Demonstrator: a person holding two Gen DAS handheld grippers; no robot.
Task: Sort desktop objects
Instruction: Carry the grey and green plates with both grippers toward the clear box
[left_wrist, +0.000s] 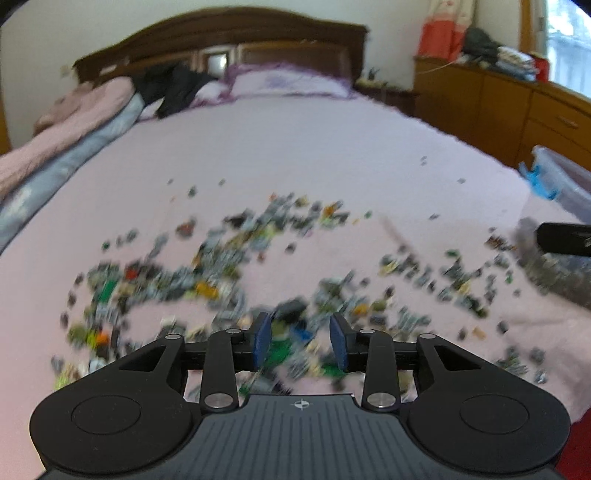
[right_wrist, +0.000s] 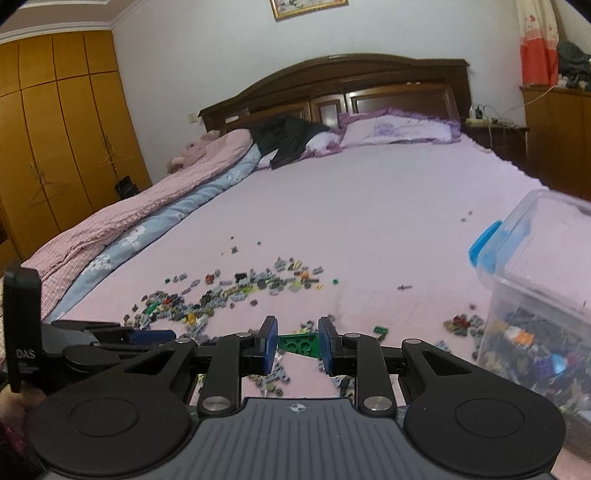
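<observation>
nearby, right gripper (right_wrist: 297, 345) clamping green plate (right_wrist: 299, 344), left gripper (left_wrist: 301, 341) agape, empty, scattered bricks (right_wrist: 229, 291), clear bin (right_wrist: 535, 295) beside

A flat green brick plate (right_wrist: 300, 344) with round studs on top sits clamped between the blue pads of the right claw (right_wrist: 297, 341), lying roughly level, its narrow end pointing left. Ahead of that claw and to its left, a loose scatter of small bricks (right_wrist: 221, 291), mostly grey with green, yellow, orange and red bits, spreads over the pink bed sheet (right_wrist: 369, 206). To the claw's right stands a clear plastic bin (right_wrist: 535, 295) with a blue latch, its bottom filled with mixed bricks. A few pieces (right_wrist: 461, 323) lie just beside the bin's left wall.

In the left wrist view the same scatter (left_wrist: 221, 266) is motion-blurred, spreading ahead of and beneath the parted left claw (left_wrist: 301, 341).
</observation>
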